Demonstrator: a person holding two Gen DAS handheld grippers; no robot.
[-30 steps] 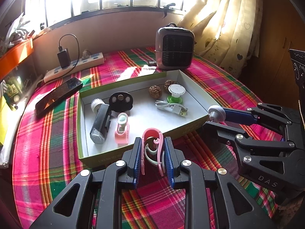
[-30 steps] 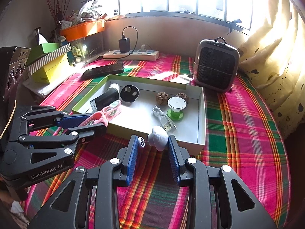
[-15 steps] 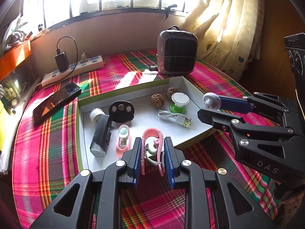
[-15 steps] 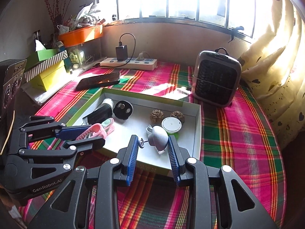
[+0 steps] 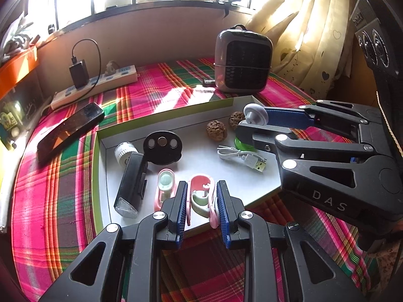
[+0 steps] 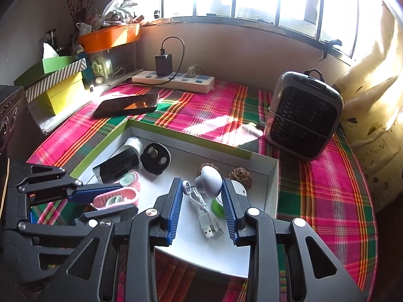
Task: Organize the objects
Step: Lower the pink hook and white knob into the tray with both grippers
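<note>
A shallow white box with a green rim (image 5: pixel 97 166) lies on the plaid cloth and holds several small items. My left gripper (image 5: pixel 201 201) is shut on a pink clip (image 5: pixel 201 183) with a pale green insert, and it hangs over the box's near edge. My right gripper (image 6: pixel 201 193) is shut on a grey dome-shaped trinket (image 6: pixel 209 177) with a small key ring, above a white USB cable (image 6: pixel 204 216). In the left wrist view the right gripper (image 5: pixel 254 123) reaches in from the right, carrying the trinket (image 5: pixel 254 114). In the right wrist view the left gripper (image 6: pixel 121 202) shows at the left, the clip (image 6: pixel 115 198) between its pads.
Inside the box lie a black bike light (image 5: pixel 131 181), a black disc (image 5: pixel 162 147), a second pink clip (image 5: pixel 165 183), two walnuts (image 5: pixel 216 130) and a green-based cap (image 5: pixel 243 146). Behind it stand a small heater (image 5: pixel 243 63), a phone (image 5: pixel 68 130) and a power strip (image 5: pixel 95 85). Stacked boxes (image 6: pixel 55 85) sit at far left.
Both grippers have moved forward from in front of the box's near rim to over its inside, each still carrying its object. The right one went farther in.
</note>
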